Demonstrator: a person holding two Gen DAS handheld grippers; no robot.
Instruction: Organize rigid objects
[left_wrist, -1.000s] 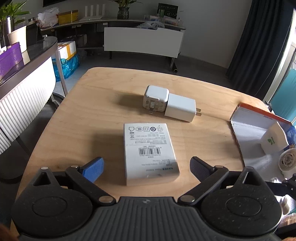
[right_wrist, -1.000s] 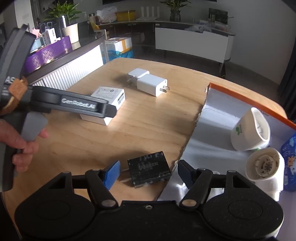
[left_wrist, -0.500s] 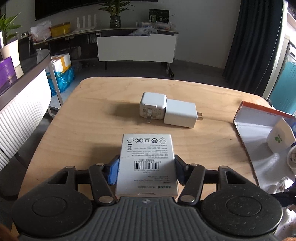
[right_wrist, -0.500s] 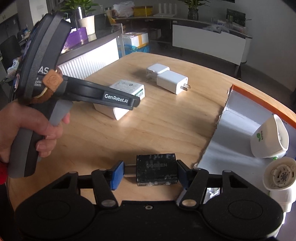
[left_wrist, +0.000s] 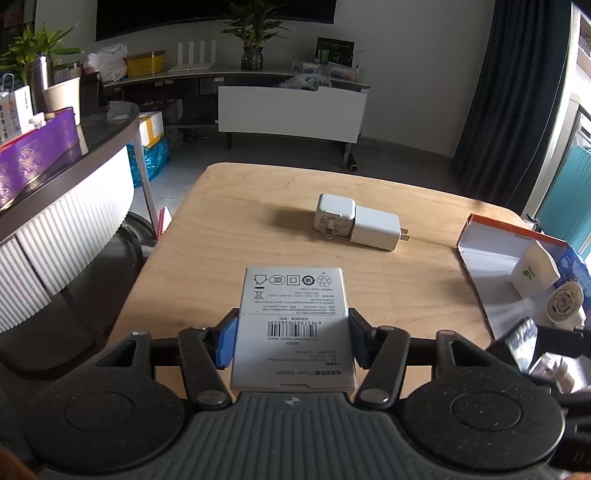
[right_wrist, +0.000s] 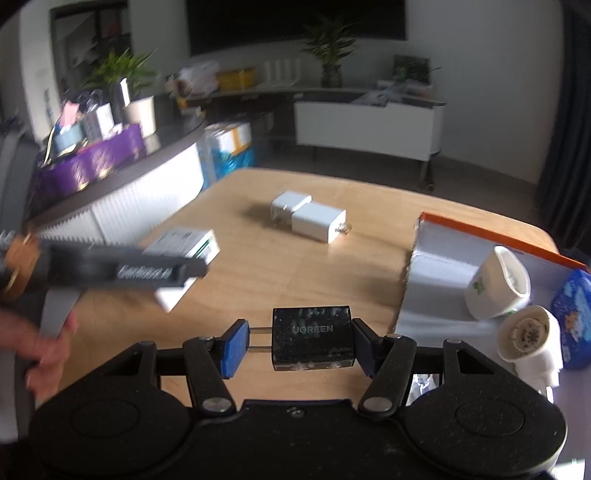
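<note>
My left gripper (left_wrist: 291, 341) is shut on a flat white box with a barcode label (left_wrist: 293, 321), lifted a little above the wooden table (left_wrist: 221, 258). My right gripper (right_wrist: 297, 345) is shut on a black UGREEN charger (right_wrist: 312, 341), with its left pad on the plug prongs and its right pad on the body. In the right wrist view the white box (right_wrist: 184, 245) shows in the other gripper, held by a hand (right_wrist: 44, 347). Two white chargers (left_wrist: 356, 223) (right_wrist: 310, 218) lie side by side farther back on the table.
An open box with an orange rim (left_wrist: 491, 254) (right_wrist: 443, 258) lies at the right. It holds a white cup-shaped item (right_wrist: 496, 284), a white socket piece (right_wrist: 528, 338) and a blue packet (right_wrist: 574, 317). A counter with a purple box (left_wrist: 33, 158) stands at the left.
Both grippers closed from open, the left on the white box, the right on the black charger. Both have since lifted their loads off the table.
</note>
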